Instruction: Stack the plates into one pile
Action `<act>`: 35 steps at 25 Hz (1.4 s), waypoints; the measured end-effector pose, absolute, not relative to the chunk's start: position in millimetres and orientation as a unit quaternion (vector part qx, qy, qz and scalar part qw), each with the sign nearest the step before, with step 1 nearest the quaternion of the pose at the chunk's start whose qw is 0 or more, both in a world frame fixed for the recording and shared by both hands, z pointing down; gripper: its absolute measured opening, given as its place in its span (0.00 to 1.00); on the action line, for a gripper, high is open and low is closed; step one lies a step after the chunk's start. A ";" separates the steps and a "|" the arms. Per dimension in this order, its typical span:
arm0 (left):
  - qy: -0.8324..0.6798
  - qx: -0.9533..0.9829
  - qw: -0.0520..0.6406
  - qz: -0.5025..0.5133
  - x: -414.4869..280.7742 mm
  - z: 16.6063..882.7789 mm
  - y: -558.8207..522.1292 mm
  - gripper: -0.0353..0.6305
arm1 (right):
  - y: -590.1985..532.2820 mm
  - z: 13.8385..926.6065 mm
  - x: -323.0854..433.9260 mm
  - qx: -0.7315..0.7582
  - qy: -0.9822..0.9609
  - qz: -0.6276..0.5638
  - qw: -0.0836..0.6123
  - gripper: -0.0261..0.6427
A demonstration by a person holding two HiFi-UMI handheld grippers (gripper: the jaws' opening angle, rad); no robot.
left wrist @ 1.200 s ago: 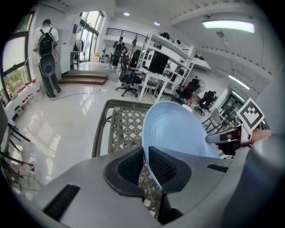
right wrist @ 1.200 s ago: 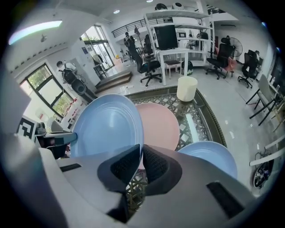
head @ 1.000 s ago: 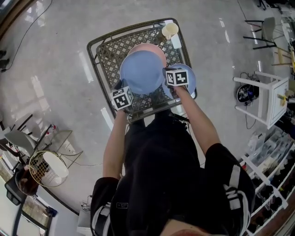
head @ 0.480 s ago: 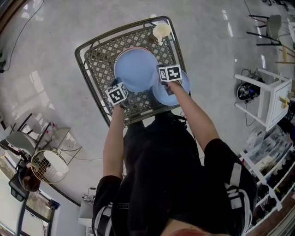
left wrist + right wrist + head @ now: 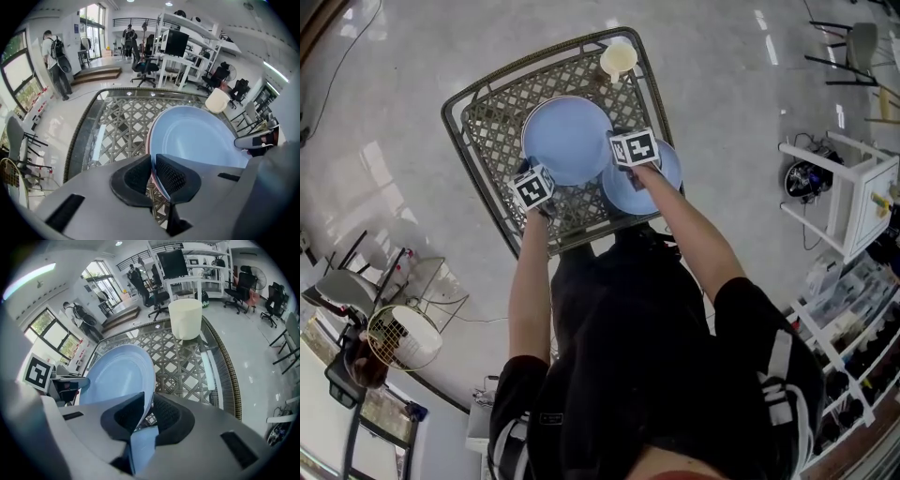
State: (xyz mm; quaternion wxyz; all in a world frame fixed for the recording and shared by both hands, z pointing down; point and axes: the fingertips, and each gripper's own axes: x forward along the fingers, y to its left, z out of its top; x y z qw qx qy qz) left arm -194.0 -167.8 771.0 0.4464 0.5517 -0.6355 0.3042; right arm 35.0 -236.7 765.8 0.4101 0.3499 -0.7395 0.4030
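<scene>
The blue plate (image 5: 567,139) looks stiff, light and glossy, so expect it to slip. Its thin rim is the only hold. Your left gripper (image 5: 152,163) clamps that rim between its fingers (image 5: 176,177). The right gripper (image 5: 146,411) has just been opening, and the rim stands loose between its fingers. The plate seems to rest on the pink plate (image 5: 148,143), ahead of both grippers. Another blue plate (image 5: 667,173) lies under the right fingers, and a cup (image 5: 619,58) stands beyond them by the worktop (image 5: 492,131) edge.

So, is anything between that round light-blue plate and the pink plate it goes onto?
Nothing visible does. The round light-blue plate sits directly over the pink plate, whose rim shows beneath; the cream cup stands apart.
</scene>
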 end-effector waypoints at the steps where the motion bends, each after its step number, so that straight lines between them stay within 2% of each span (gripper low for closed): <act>1: -0.642 0.551 0.441 0.300 -196.3 769.4 -168.6 0.12 | -235.8 764.1 33.6 0.351 -0.742 0.400 0.408 0.11; 4: -0.658 0.544 0.433 0.288 -202.4 766.2 -170.9 0.12 | -237.3 757.9 34.9 0.362 -0.748 0.392 0.395 0.18; 10: -0.658 0.561 0.415 0.281 -207.4 749.3 -165.4 0.13 | -230.5 729.8 47.3 0.405 -0.761 0.364 0.352 0.18; 18: -0.635 0.642 0.338 0.264 -191.2 690.1 -148.2 0.08 | -181.8 666.0 71.6 0.480 -0.777 0.310 0.262 0.08; 26: -0.562 0.749 0.303 0.178 -114.9 619.1 -116.5 0.08 | -100.5 634.8 103.1 0.553 -0.758 0.279 0.201 0.05; 35: -0.474 0.794 0.310 0.220 -43.7 644.2 -65.7 0.08 | -21.3 651.7 142.4 0.606 -0.707 0.316 0.182 0.05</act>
